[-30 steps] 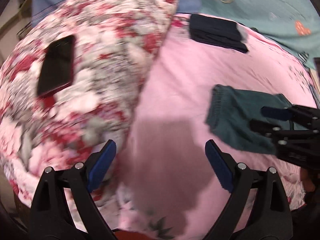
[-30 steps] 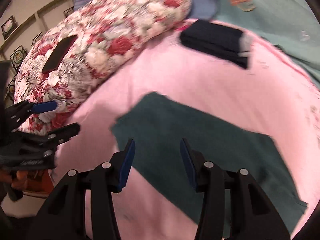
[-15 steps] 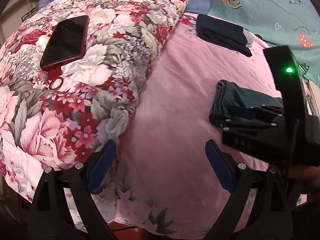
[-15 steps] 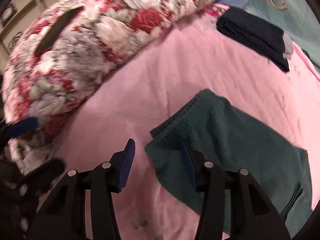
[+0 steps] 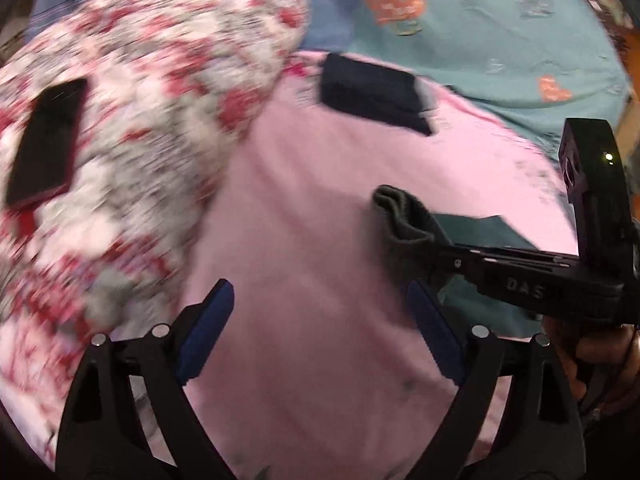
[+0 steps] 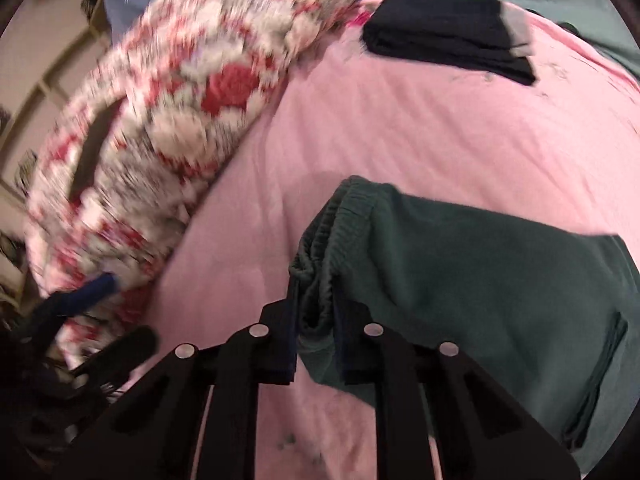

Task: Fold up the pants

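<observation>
The dark green pants [image 6: 472,276] lie folded on the pink sheet [image 6: 420,132], waistband toward the left. My right gripper [image 6: 316,320] is shut on the bunched waistband edge, and the cloth fills the gap between its fingers. In the left wrist view the same waistband [image 5: 404,224] is pinched and lifted a little by the right gripper [image 5: 448,248]. My left gripper [image 5: 320,320] is open and empty over the bare pink sheet [image 5: 304,208], just left of the pants.
A floral quilt [image 5: 132,160] is heaped on the left with a dark phone [image 5: 44,144] on it. A folded black garment [image 6: 452,36] lies at the back of the sheet. A teal blanket [image 5: 500,36] lies beyond it.
My right gripper has closed on the waistband edge of the pants; it was open half a second ago. The left gripper stays open; its view has shifted and blurred.
</observation>
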